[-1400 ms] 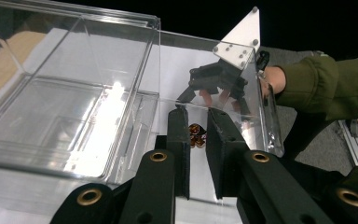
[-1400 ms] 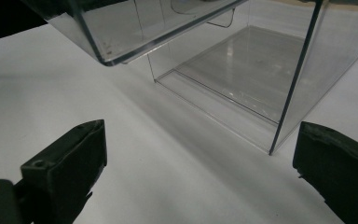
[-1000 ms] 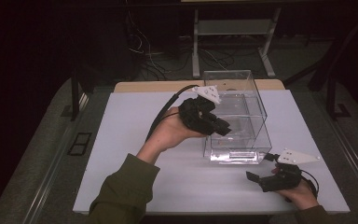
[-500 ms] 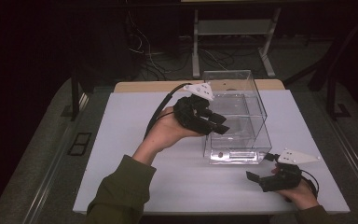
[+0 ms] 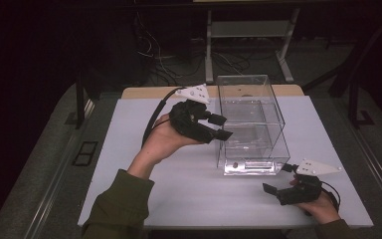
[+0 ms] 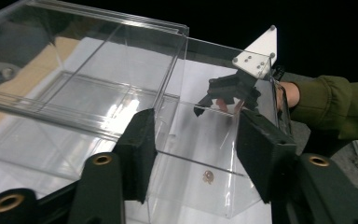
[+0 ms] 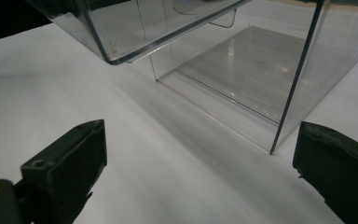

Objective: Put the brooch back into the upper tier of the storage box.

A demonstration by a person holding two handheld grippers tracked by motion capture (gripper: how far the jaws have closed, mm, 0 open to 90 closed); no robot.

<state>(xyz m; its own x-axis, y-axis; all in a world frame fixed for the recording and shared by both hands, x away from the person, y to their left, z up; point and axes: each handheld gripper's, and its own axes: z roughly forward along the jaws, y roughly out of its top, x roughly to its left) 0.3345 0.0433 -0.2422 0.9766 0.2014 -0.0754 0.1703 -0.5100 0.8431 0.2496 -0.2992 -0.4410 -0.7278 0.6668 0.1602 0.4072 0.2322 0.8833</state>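
A clear plastic box (image 5: pixel 251 107) stands on the white table (image 5: pixel 144 149), with a small knob (image 5: pixel 235 164) low on its front panel. My left gripper (image 5: pixel 221 127) hovers at the box's left wall. Its jaws have just been opening, and nothing is pressed between them. In the left gripper view the left gripper (image 6: pixel 200 154) frames the box's near corner (image 6: pixel 168 93) and the knob (image 6: pixel 208 176). My right gripper (image 5: pixel 279 179) rests low by the box's front right corner, open and holding nothing. The right gripper (image 7: pixel 203 186) faces the box's front (image 7: pixel 251 65).
Seen through the box's walls are the other gripper (image 6: pixel 228 91) and an olive sleeve (image 6: pixel 335 102). A clear panel (image 7: pixel 135 28) overhangs the table at the upper left of the right gripper view. A wooden board edge (image 5: pixel 144 92) lies behind the table, with cables and metal frames beyond.
The left gripper has drawn back to the left from the box's wall, and its jaws have spread apart. The right gripper has kept still.
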